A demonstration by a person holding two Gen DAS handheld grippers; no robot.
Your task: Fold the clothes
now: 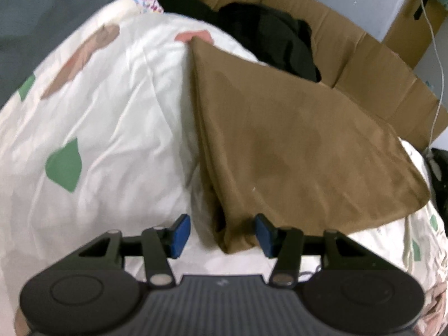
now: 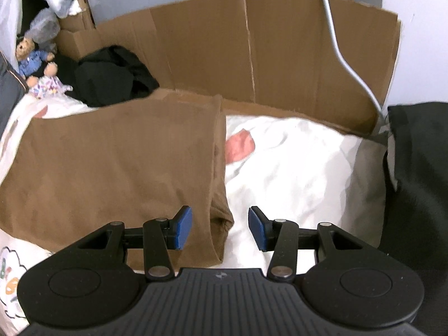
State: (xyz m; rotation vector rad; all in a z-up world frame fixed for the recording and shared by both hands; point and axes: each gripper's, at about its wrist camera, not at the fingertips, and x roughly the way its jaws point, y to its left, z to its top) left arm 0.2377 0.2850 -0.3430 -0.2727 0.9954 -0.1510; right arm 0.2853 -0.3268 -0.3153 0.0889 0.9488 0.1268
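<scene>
We see a flat brown cloth garment (image 1: 294,145), already doubled into a rough rectangle, lying on a white quilt printed with green and pink patches (image 1: 98,112) that covers the bed, in front of a brown cardboard wall (image 2: 280,50). The left tongs (image 1: 222,235) stand apart, straddling the garment's near left corner without gripping it; the right tongs (image 2: 219,228) stand apart likewise, with the near right corner between their blue pads (image 2: 183,226). We judge the fabric light, soft and limp: it will sag and slide on the smooth quilt, so each grip should bite through every layer at a corner, where the stacked edges show. A crumpled black garment (image 2: 112,75) lies beyond, beside a small teddy bear in blue clothes (image 2: 30,56).
</scene>
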